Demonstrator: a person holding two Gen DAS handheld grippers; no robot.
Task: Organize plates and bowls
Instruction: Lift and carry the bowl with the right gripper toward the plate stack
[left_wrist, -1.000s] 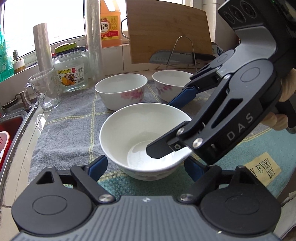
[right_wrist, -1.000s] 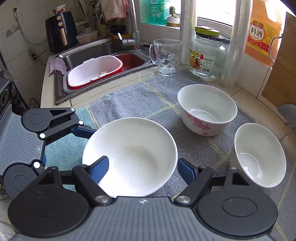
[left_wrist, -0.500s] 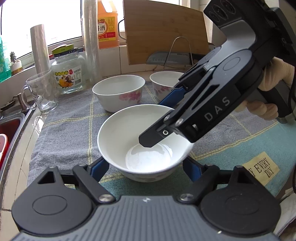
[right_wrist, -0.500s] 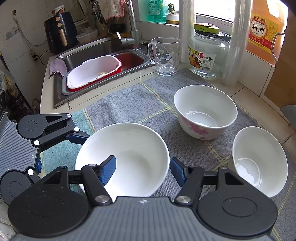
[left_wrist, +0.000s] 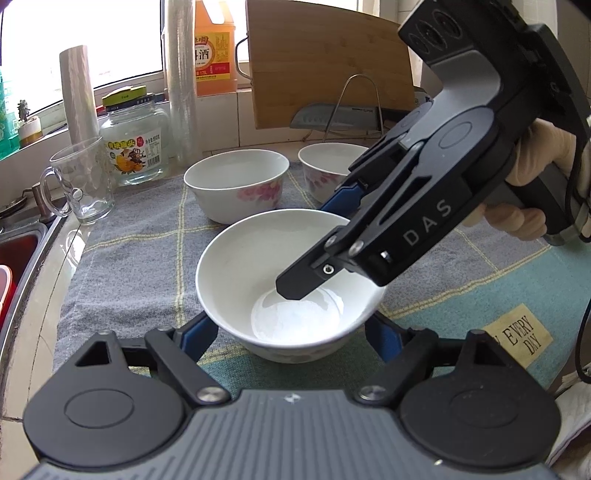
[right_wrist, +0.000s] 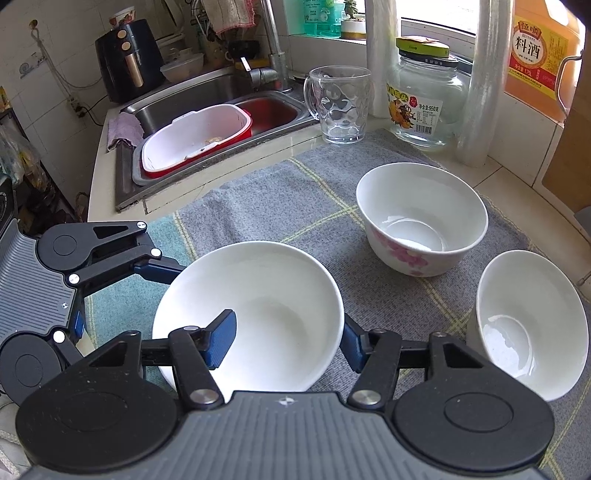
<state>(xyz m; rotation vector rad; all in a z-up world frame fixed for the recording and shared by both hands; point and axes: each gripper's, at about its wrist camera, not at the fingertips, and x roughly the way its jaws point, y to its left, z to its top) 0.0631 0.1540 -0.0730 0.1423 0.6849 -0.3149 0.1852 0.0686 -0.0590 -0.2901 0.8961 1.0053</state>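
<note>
Bowl (left_wrist: 258, 273) sits on the cloth-covered counter (left_wrist: 129, 266); the left gripper (left_wrist: 288, 332) has its jaws spread to either side of the base, contact unclear. From the right wrist view, the right gripper (right_wrist: 284, 339) has closed its jaws, pinching the near rim, one finger inside, one outside.

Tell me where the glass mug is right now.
The glass mug stands at the cloth's far edge by the sink, right beside the labelled glass jar; in the left wrist view it sits far left.
</note>
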